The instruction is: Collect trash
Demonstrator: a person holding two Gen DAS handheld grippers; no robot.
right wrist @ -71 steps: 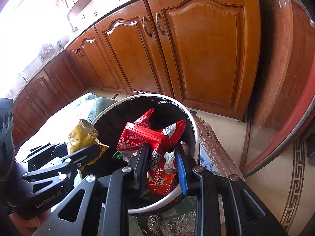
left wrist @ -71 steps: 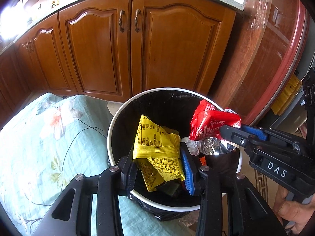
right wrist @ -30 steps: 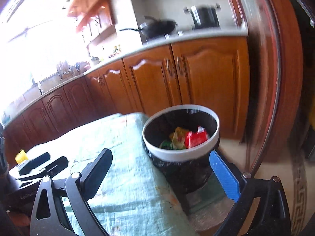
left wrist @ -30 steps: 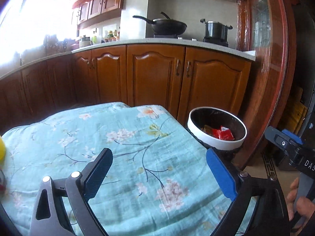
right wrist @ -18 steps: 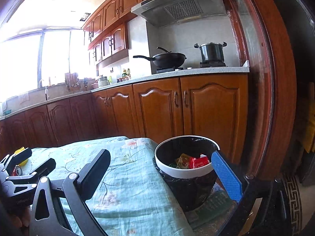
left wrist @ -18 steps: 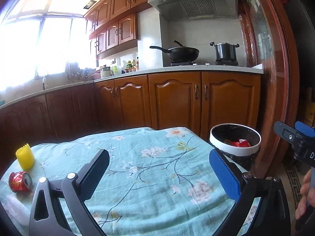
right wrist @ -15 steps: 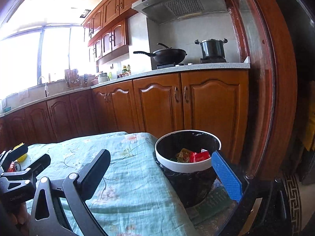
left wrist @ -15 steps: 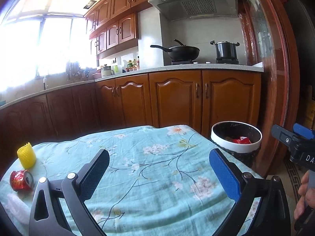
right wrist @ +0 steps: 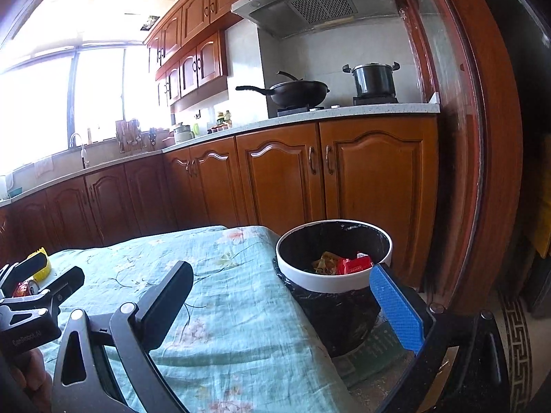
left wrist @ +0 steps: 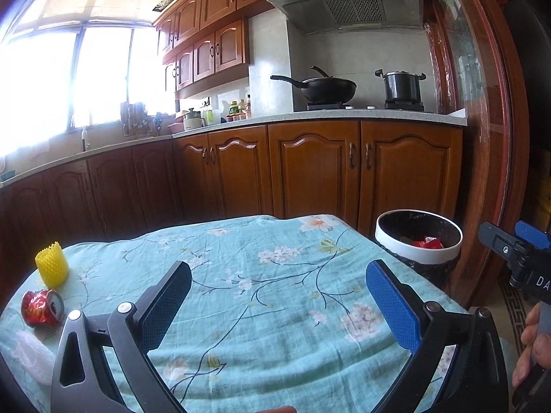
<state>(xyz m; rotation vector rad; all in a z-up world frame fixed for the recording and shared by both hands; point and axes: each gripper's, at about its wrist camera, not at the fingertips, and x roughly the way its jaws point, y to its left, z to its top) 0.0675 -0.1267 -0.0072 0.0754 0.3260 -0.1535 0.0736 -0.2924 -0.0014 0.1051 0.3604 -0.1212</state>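
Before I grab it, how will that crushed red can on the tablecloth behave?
The crushed red can looks dented, so probably light and easily squashed further. It lies on its side, so a nudge might roll it, though the soft tablecloth likely slows that.

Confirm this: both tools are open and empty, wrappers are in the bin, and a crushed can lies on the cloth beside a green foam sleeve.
One error: the foam sleeve beside the can is yellow, as the left wrist view shows. The left tool and right tool are open and empty, with wrappers in the bin.
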